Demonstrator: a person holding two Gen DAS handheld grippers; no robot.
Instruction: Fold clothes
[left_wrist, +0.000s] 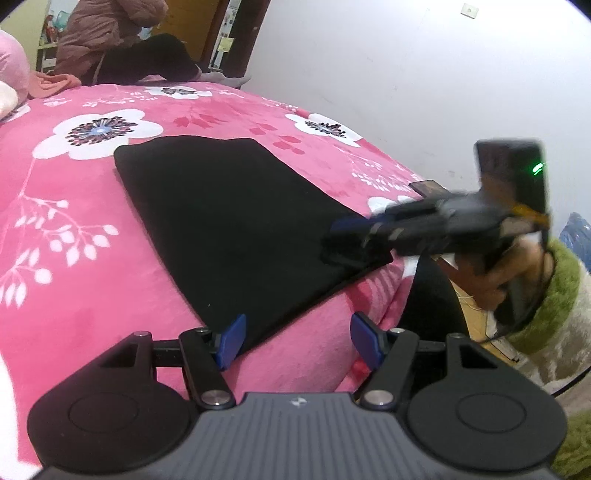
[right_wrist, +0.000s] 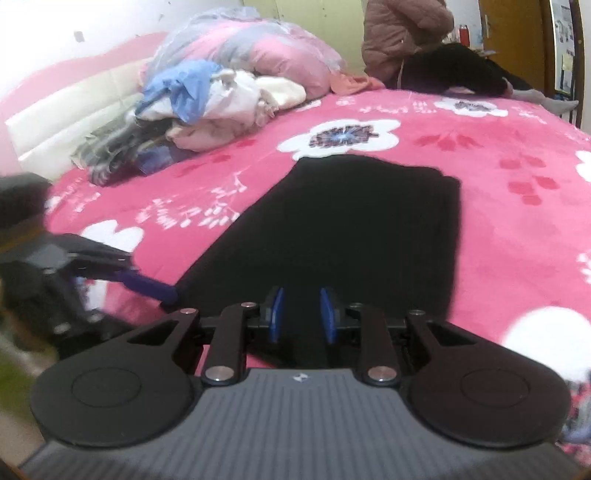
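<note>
Black garment (left_wrist: 236, 221) on floral blanket (left_wrist: 74, 229), no legible writing

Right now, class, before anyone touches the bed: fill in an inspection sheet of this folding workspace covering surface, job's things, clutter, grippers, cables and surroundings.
Surface: pink floral blanket covering the bed.
Job's things: black garment lying flat, folded into a long rectangle, near end at the bed edge.
Clutter: heap of clothes and bundled quilt by the white headboard.
Grippers: left gripper open at the garment's near corner; right gripper partly open over the near edge, holding nothing.
Cables: thin dark cord by the right hand's wrist.
Surroundings: seated person on the far side; white wall; wooden door.
</note>
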